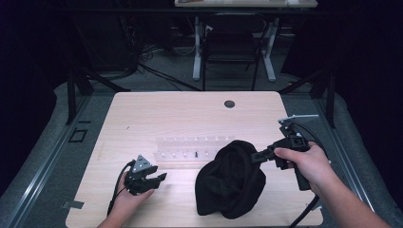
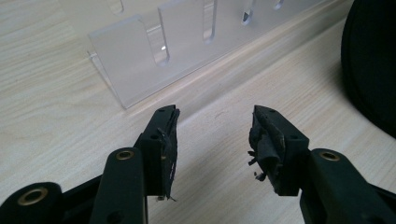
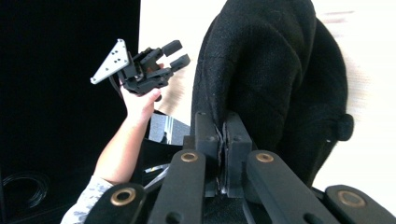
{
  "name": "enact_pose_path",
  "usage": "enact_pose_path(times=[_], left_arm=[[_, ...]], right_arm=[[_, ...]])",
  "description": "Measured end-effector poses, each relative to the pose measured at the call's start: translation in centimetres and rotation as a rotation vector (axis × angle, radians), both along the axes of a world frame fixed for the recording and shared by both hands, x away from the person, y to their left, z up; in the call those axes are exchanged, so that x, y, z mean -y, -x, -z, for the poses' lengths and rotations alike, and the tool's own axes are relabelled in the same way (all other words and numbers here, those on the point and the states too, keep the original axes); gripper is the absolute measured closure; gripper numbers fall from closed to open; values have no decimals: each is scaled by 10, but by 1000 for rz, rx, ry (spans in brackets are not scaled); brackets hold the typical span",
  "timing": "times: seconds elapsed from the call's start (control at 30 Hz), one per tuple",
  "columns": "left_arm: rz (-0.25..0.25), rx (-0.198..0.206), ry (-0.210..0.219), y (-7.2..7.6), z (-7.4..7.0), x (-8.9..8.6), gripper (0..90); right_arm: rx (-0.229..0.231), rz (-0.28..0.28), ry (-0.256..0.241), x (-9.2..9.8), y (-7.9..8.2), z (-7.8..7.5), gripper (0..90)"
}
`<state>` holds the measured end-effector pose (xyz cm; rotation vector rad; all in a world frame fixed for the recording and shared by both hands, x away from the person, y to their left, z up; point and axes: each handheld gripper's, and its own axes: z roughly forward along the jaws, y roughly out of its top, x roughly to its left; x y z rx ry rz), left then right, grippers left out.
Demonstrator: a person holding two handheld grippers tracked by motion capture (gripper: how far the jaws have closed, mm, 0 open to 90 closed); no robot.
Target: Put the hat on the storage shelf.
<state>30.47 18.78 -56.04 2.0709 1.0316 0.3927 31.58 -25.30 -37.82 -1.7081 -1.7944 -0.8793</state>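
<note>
Pinching the black knit beanie (image 1: pixel 230 183) by its upper edge at the table's (image 1: pixel 190 109) near right, we are cataloguing it as soft, light, floppy; right gripper (image 1: pixel 260 154) clamped on fabric, left gripper (image 1: pixel 159 179) gaping empty.

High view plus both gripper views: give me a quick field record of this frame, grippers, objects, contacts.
surface: light wooden table
black fabric item: dark knit cloth, bunched on the table, right of centre
clear rack: transparent slotted acrylic rack lying flat mid-table, behind the cloth
right gripper: jaws shut on an edge of the cloth, held by the right hand
left gripper: jaws open, nothing between them, apart from cloth and rack
left hand: holds the left gripper near the table's front edge
background: chair beyond the table
</note>
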Motion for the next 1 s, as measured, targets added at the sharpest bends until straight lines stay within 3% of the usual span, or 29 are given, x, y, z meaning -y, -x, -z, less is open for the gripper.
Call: enact_pose_path(times=[0.27, 0.53, 0.7, 1.0], left_arm=[[2, 1, -2, 0, 0, 0, 512], [0, 1, 0, 0, 0, 0, 512], [0, 1, -3, 0, 0, 1, 511], [9, 3, -11, 0, 0, 0, 512]], right_arm=[[55, 30, -39, 8, 3, -17, 878], [79, 70, -64, 23, 3, -27, 878], [82, 88, -98, 32, 2, -29, 878], [136, 97, -163, 37, 2, -44, 878]])
